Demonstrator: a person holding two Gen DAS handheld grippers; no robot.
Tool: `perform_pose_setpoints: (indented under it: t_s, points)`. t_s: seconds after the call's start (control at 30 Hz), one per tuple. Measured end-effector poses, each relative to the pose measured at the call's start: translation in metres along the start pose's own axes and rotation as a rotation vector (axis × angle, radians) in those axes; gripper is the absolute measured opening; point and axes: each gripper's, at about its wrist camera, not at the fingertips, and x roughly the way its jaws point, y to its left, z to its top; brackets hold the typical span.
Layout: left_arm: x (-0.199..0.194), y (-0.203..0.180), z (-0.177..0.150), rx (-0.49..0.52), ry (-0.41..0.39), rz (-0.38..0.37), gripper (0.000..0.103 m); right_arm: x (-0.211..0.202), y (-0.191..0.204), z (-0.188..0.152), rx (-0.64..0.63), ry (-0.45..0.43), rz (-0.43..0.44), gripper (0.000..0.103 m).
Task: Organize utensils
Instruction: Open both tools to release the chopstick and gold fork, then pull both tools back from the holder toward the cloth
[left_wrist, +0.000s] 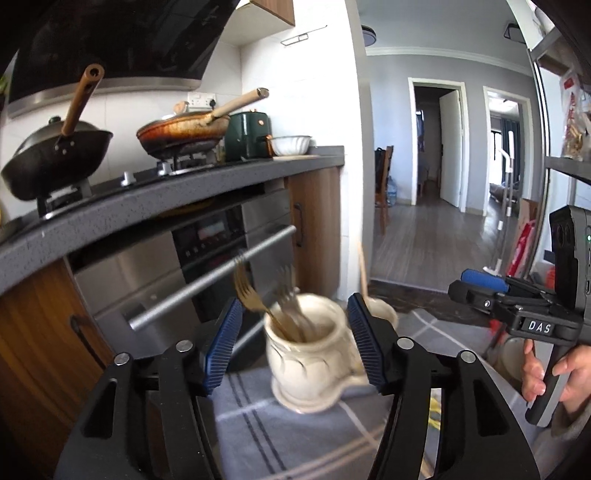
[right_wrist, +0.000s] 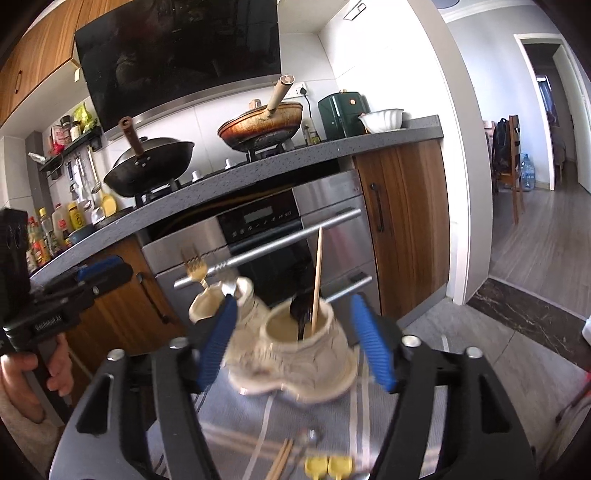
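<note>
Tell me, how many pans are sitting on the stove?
2. A black wok sits on the left burner, and a rusty orange pan sits on the right burner, next to the green appliance.

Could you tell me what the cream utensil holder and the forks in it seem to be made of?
The utensil holder looks like glazed ceramic: glossy cream surface with thick rounded rims. The forks look like gold-toned metal, thin and shiny, though blur leaves that uncertain.

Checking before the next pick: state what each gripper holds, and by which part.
Nothing is held. The left gripper stands open around the cream utensil holder without pressing it; the right gripper likewise stands open around its other cup.
</note>
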Motion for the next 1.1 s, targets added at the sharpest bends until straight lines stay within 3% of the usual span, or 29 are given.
perform_pose_setpoints:
  t_s: [0.13,0.23,0.5,0.77,0.9,1.1]
  points:
    - [-0.008,-0.017,-0.030,-0.049,0.048,-0.060,0.074,-0.031,-0.007,-0.020,0.047,0.026,-0.019,0.082]
    - [-0.001,-0.029,-0.052,-0.094,0.120,-0.100,0.076,-0.046,-0.013,-0.036,0.051,0.035,-0.075,0.084]
    - [0.023,-0.057,-0.098,-0.159,0.228,-0.135,0.084,-0.044,-0.032,-0.074,0.027,0.145,-0.196,0.097]
    - [0.050,-0.063,-0.128,-0.144,0.303,-0.098,0.088,-0.006,-0.042,-0.115,-0.044,0.304,-0.254,0.097]
    - [0.058,-0.061,-0.134,-0.149,0.329,-0.104,0.088,0.009,-0.038,-0.128,-0.056,0.371,-0.213,0.096]
    - [0.061,-0.062,-0.137,-0.162,0.341,-0.120,0.088,0.025,-0.020,-0.142,-0.192,0.431,-0.201,0.074]
